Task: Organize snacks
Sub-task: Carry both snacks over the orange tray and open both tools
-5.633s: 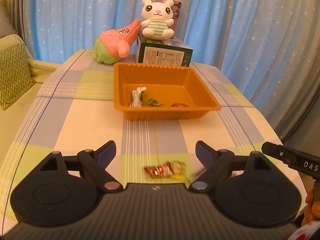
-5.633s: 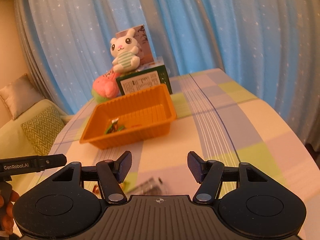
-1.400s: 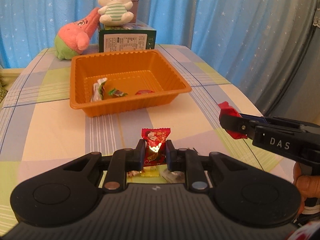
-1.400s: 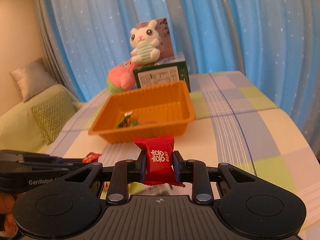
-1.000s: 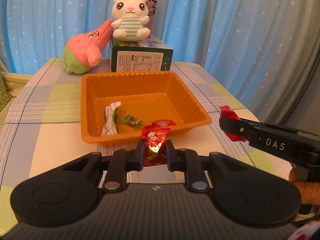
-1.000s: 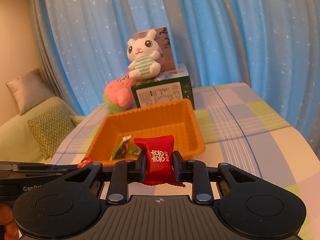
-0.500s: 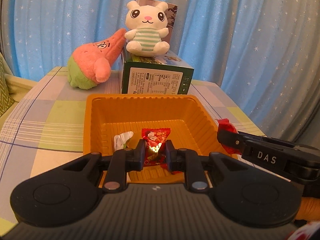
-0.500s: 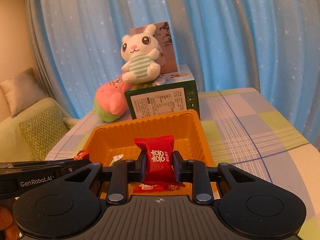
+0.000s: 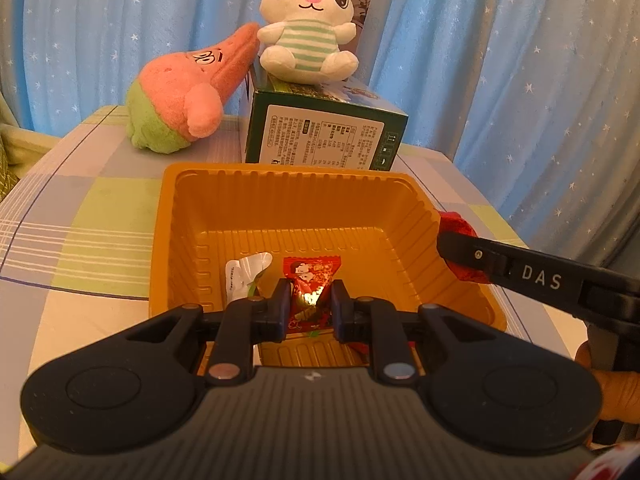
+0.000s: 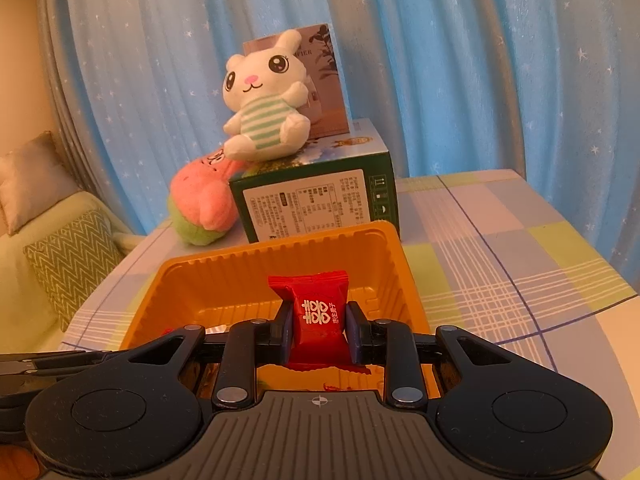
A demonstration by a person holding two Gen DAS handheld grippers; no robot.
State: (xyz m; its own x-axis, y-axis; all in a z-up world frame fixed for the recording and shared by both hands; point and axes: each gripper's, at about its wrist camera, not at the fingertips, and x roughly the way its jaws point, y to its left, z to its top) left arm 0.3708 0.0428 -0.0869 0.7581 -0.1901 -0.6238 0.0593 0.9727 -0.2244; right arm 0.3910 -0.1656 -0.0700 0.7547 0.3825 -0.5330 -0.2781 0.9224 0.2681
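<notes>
Left wrist view: left hand-held gripper (image 9: 308, 306) pinching patterned red candy (image 9: 311, 280), now over orange tray (image 9: 164, 236); right hand-held gripper (image 10: 319, 330) pinching red candy (image 10: 318, 316), likewise arrived. Release due.

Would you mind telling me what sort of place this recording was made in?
Probably a home living room: a sofa with cushions, starry blue curtains, and a checked tablecloth with a rabbit plush toy.

Both wrist cameras look forward, close above the orange tray (image 9: 280, 184); the left view sits left, the right view right, sharing the green box (image 10: 316, 196) and curtain (image 9: 520, 60).
</notes>
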